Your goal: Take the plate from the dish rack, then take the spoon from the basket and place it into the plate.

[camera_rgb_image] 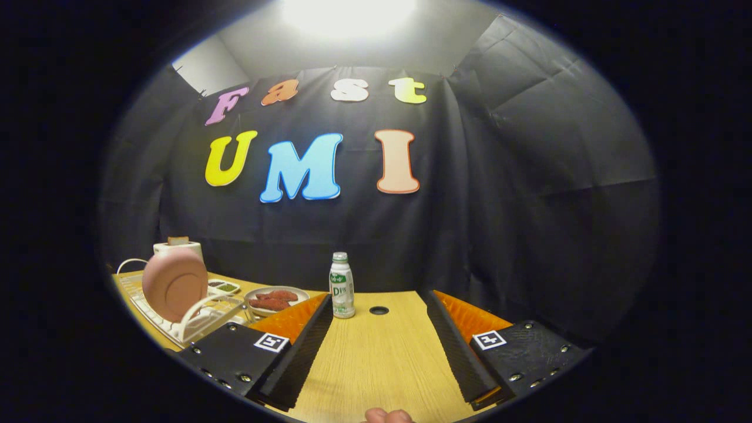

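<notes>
A pink plate (175,285) stands upright on edge in a white dish rack (194,322), off to the left of my left finger. My gripper (376,305) is open above the wooden table (376,358), with only bare tabletop between its fingers. The plate and rack are apart from the fingers, beside and slightly beyond the left one. A spoon or a basket is not something I can make out.
A small white bottle with a green cap (341,286) stands just beyond the fingers, next to a round cable hole (379,309). A plate of reddish food (276,300) and a small dish (223,286) lie behind the rack. A white toaster (178,249) stands behind the pink plate.
</notes>
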Demonstrator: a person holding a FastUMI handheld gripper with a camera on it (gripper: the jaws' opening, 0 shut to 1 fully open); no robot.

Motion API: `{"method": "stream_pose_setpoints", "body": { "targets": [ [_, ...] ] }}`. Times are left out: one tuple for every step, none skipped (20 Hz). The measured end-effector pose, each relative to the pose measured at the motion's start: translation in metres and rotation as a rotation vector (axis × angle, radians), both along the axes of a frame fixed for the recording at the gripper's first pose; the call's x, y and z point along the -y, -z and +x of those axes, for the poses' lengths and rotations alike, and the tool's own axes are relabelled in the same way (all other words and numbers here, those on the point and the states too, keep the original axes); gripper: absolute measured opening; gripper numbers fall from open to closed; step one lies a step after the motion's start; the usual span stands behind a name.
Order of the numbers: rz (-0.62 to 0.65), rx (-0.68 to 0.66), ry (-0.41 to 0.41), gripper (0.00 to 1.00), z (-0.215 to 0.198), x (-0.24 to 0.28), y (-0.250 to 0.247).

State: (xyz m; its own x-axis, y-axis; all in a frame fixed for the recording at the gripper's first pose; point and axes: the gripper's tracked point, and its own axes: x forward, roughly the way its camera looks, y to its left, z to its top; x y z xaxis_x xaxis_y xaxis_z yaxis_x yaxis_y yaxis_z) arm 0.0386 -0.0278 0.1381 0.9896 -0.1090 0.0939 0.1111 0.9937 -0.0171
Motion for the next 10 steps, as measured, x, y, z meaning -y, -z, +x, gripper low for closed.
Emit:
{"method": "stream_pose_setpoints", "body": {
  "targets": [
    [-0.001, -0.020, -0.001, 0.98, -0.007, -0.007, -0.012],
    [0.003, -0.046, -0.008, 0.98, -0.013, -0.016, -0.021],
    [0.013, -0.073, -0.015, 0.98, -0.021, -0.026, -0.030],
    [0.028, -0.080, -0.028, 0.98, -0.026, -0.035, -0.039],
    [0.038, -0.083, -0.035, 0.98, -0.030, -0.044, -0.049],
    [0.037, -0.080, -0.043, 0.98, -0.033, -0.053, -0.059],
    [0.020, -0.072, -0.050, 0.98, -0.035, -0.061, -0.071],
    [0.002, -0.066, -0.051, 0.98, -0.035, -0.070, -0.083],
    [-0.002, -0.065, -0.060, 0.98, -0.033, -0.077, -0.091],
    [0.013, -0.075, -0.071, 0.98, -0.031, -0.089, -0.099]
  ]
}}
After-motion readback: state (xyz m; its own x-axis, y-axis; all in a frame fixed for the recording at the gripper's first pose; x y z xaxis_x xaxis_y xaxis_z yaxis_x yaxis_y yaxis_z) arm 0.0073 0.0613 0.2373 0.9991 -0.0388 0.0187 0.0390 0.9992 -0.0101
